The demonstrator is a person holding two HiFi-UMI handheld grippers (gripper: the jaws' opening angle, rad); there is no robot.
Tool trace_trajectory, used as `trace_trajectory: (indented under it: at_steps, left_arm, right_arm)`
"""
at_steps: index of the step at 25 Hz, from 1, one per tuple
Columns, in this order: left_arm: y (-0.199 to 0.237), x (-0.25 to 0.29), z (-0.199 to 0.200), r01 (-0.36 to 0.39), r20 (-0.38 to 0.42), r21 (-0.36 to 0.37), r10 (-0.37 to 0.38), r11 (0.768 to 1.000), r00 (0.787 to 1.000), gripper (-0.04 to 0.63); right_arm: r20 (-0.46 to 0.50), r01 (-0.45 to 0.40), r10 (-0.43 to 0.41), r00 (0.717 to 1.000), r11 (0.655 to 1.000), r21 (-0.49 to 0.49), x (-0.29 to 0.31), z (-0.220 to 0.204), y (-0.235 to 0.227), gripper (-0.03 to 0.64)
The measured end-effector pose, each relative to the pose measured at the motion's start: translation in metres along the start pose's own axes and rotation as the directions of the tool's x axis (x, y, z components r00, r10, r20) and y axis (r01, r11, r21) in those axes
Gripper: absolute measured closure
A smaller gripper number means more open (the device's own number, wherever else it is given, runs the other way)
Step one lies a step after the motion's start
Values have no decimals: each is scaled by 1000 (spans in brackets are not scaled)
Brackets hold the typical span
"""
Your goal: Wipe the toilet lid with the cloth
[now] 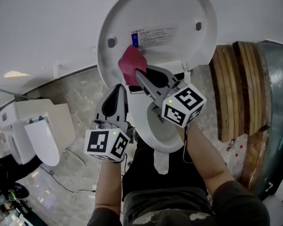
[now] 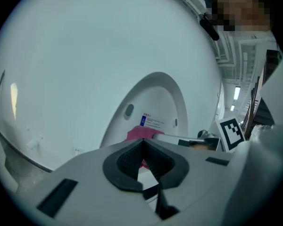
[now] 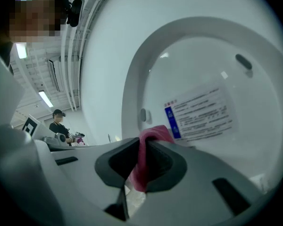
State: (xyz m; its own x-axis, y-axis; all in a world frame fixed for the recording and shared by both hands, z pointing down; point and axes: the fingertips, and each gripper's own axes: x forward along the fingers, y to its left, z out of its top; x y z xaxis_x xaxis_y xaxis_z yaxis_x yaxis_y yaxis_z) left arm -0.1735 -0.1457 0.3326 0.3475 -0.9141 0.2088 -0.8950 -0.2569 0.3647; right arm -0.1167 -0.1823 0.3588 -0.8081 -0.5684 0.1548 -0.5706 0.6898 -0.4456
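The white toilet lid (image 1: 179, 13) stands raised against the wall, its inner face with a printed label (image 1: 153, 36) toward me. My right gripper (image 1: 137, 73) is shut on a pink cloth (image 1: 131, 62) and holds it against the lid's lower left part, just below the label. In the right gripper view the cloth (image 3: 146, 159) is pinched between the dark pads, with the lid (image 3: 217, 69) close ahead. My left gripper (image 1: 120, 89) is shut and empty, held lower and to the left, apart from the lid. The left gripper view shows the lid (image 2: 153, 102) and the cloth (image 2: 140, 133) ahead.
The toilet bowl (image 1: 158, 126) lies below the lid between my arms. A second white toilet (image 1: 37, 131) stands at the left. Stacked wooden boards (image 1: 240, 93) and a grey metal cylinder (image 1: 276, 102) stand at the right. Cables (image 1: 66, 187) run across the marble floor.
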Motion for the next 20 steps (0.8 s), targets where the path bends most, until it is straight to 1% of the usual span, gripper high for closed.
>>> trace_trajectory:
  at_steps: [3,6,11,15,20]
  left_arm:
    - [23,-14,-3,-15,-9,-9,15,1000,1000,588]
    - [40,-22,-8,-19,-23,-12,19,1000,1000,588]
    - [52,-24,-17,-10,-45,-19,9,1000,999,588]
    - [45,-16,-22,13,-46,-22,-14,1000,999,588]
    - [14,6,-24,49,-54,-13,-50,999,997,588]
  right_arm:
    - [-40,-18,18,999,1000,-3,27,-21,16,575]
    - [-54,-12,11,998,1000,-7,47,-31,20,575]
    - [-28,49,-48,998,999,17,51,-31,5,575]
    - [0,112,-112,994,993,47,28,-25,-18,575]
    - [30,176,-178,984,982,63,-9,-7,-56,575]
